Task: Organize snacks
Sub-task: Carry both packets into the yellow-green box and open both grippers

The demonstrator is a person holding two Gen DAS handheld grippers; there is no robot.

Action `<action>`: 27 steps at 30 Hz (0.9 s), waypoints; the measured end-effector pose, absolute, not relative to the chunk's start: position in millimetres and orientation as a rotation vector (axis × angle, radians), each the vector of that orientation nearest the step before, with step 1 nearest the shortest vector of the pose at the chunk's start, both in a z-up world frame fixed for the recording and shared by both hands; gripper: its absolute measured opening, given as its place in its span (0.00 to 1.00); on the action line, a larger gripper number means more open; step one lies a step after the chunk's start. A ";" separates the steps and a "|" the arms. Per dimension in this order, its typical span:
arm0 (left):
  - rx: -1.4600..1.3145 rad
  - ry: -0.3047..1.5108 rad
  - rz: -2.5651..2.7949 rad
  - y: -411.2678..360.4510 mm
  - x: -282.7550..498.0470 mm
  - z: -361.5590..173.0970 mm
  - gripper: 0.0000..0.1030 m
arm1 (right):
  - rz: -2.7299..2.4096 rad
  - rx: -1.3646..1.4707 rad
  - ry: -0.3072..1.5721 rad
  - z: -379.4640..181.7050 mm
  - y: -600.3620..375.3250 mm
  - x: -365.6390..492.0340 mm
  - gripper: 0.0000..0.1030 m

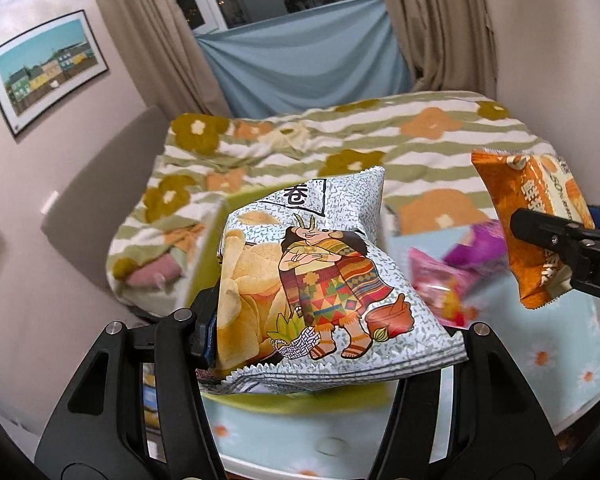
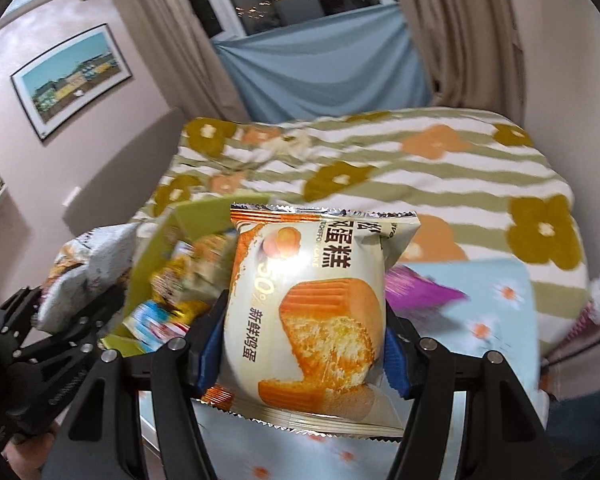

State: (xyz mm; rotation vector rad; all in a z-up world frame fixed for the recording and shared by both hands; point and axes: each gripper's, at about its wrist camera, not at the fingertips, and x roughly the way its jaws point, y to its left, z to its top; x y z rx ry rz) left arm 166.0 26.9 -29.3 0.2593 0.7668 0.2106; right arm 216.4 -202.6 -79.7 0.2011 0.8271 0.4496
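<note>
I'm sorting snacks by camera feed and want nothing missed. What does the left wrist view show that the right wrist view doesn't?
Only the left wrist view: the cartoon-printed front of the white crisp bag held in the left gripper, and a pink snack packet on the blue floral cloth.

Only the right wrist view: the colourful snacks inside the green box.

Both: the orange cake packet in the right gripper, a purple packet, and the striped flowered blanket.
</note>
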 end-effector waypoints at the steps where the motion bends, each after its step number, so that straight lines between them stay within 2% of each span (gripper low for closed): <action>1: 0.264 0.766 0.214 37.8 171.3 -27.9 0.55 | 0.462 0.200 0.823 -76.8 -193.1 219.8 0.59; 10: 0.273 0.815 0.177 107.2 227.4 -46.3 0.55 | 0.488 0.182 0.816 -63.2 -109.7 260.2 0.59; 18: 0.259 0.890 0.082 144.2 282.2 -88.1 0.55 | 0.421 0.179 0.833 -68.4 -74.7 288.2 0.59; 19: 0.258 0.896 0.071 146.5 286.9 -93.2 0.57 | 0.413 0.180 0.837 -70.1 -72.7 290.5 0.59; 21: 0.267 0.898 0.062 145.7 289.3 -100.5 0.72 | 0.395 0.184 0.844 -73.2 -70.1 294.8 0.59; 22: 0.277 0.894 0.065 146.3 291.7 -103.6 0.98 | 0.386 0.192 0.851 -75.6 -69.4 297.6 0.59; 27: 0.221 0.889 0.017 151.9 287.8 -102.8 1.00 | 0.378 0.195 0.880 -83.7 -63.7 304.9 0.59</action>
